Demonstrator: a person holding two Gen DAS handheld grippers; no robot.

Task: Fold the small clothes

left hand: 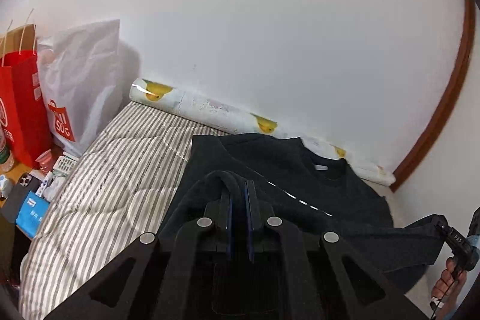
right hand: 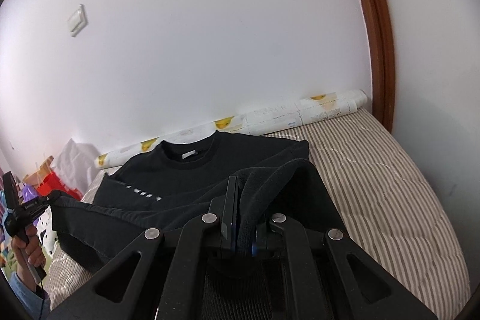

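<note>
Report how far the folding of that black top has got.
Done: the black sweatshirt is spread on the striped bedding, collar toward the wall. In hand: the left gripper and right gripper are each shut on a bunch of its fabric, with its near edge lifted off the bed between them. Left: no finished fold is visible; the raised edge must still be laid over and the garment flattened.

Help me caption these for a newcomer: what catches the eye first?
A black sweatshirt lies on the striped bed, its near hem lifted by both grippers: the left gripper and right gripper are each shut on the cloth. Behind it, a roll of paper with yellow fruit prints lies along the white wall, and a red bag stands at the far left.
</note>
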